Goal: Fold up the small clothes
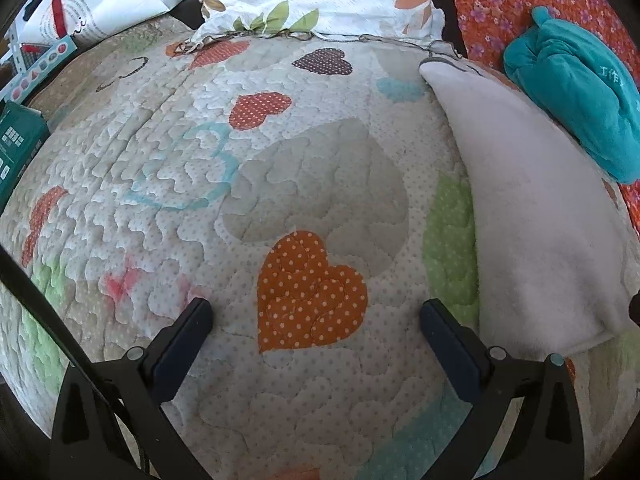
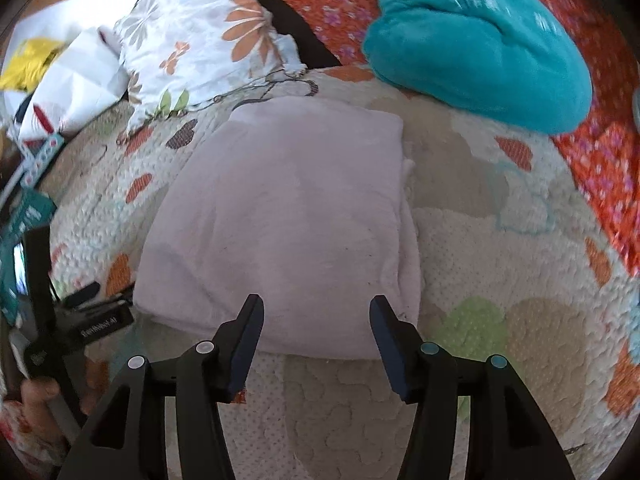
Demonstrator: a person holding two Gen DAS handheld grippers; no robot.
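Our left tool hangs released over the bare quilt; our right tool, likewise released, hovers at the near edge of the pale garment, folded into a soft rectangle flat on the bed, probably to finish it; a plush teal bundle lies beyond.
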